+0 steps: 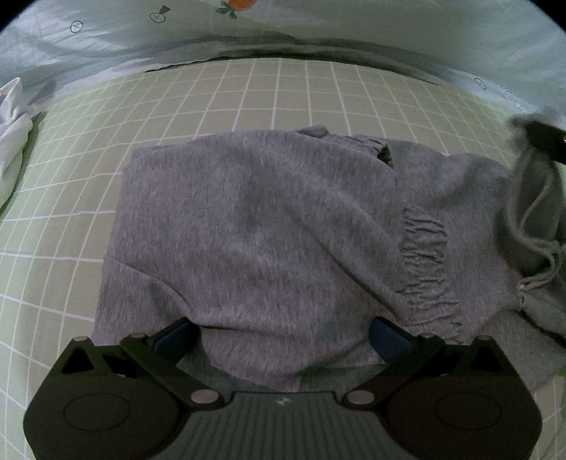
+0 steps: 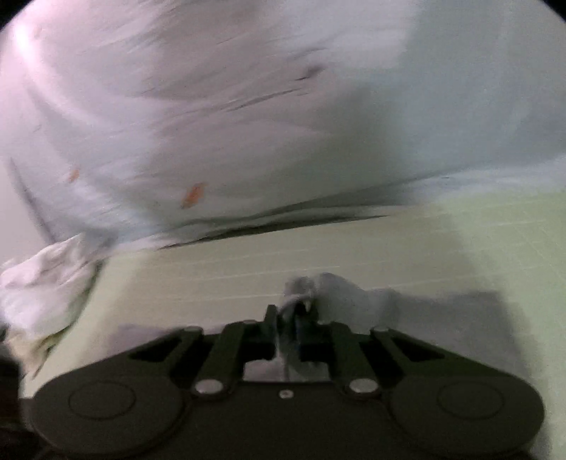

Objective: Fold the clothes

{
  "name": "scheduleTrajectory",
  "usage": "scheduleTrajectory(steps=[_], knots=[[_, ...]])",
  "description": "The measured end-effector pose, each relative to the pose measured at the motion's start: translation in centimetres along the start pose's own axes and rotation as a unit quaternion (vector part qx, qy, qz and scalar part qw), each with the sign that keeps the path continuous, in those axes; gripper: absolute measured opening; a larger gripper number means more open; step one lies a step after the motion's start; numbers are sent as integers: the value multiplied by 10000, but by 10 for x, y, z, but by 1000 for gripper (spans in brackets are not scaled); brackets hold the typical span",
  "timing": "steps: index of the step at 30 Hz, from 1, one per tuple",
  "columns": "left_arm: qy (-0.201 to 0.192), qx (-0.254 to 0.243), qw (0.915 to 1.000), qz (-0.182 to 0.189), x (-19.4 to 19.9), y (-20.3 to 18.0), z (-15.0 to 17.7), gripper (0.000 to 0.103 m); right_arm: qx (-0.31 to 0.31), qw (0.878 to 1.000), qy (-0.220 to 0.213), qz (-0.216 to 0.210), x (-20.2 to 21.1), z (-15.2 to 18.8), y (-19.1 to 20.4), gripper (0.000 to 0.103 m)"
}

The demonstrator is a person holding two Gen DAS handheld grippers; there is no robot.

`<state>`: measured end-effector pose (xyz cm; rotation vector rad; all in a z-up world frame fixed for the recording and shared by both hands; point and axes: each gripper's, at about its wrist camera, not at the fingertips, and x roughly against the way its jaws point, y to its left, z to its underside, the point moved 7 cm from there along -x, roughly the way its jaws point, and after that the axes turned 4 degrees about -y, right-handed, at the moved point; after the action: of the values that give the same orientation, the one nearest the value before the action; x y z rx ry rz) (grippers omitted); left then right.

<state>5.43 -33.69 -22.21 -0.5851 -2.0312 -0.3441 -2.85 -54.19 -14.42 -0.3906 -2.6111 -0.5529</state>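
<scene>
Grey sweatpants (image 1: 269, 226) lie partly folded on a green checked sheet (image 1: 63, 198), their gathered waistband and drawstring at the right. My left gripper (image 1: 283, 336) is open, its blue-padded fingers (image 1: 389, 339) spread over the near edge of the pants, with grey cloth between them. My right gripper (image 2: 290, 315) is shut on a bunch of the grey fabric (image 2: 332, 293) and holds it up above the sheet. It also shows in the left wrist view (image 1: 544, 138) at the far right, lifting the waistband end. The right wrist view is blurred.
A pale blue quilt with a printed pattern (image 1: 283, 24) lies bunched along the far side of the bed. A crumpled white garment (image 1: 14, 116) lies at the left edge; it also shows in the right wrist view (image 2: 46, 283).
</scene>
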Motion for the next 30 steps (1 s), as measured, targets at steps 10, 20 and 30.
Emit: scheduleTrajectory(steps=[10, 20, 30], knots=[[-78, 18, 10000, -7, 0, 1, 2, 103, 950, 9894, 719, 832, 26, 59, -4, 74], [135, 47, 9999, 84, 2, 6, -2, 103, 1126, 9804, 992, 1275, 22, 84, -17, 13], [193, 89, 9998, -16, 10, 19, 9, 103, 565, 9922, 1103, -134, 71, 92, 11, 3]])
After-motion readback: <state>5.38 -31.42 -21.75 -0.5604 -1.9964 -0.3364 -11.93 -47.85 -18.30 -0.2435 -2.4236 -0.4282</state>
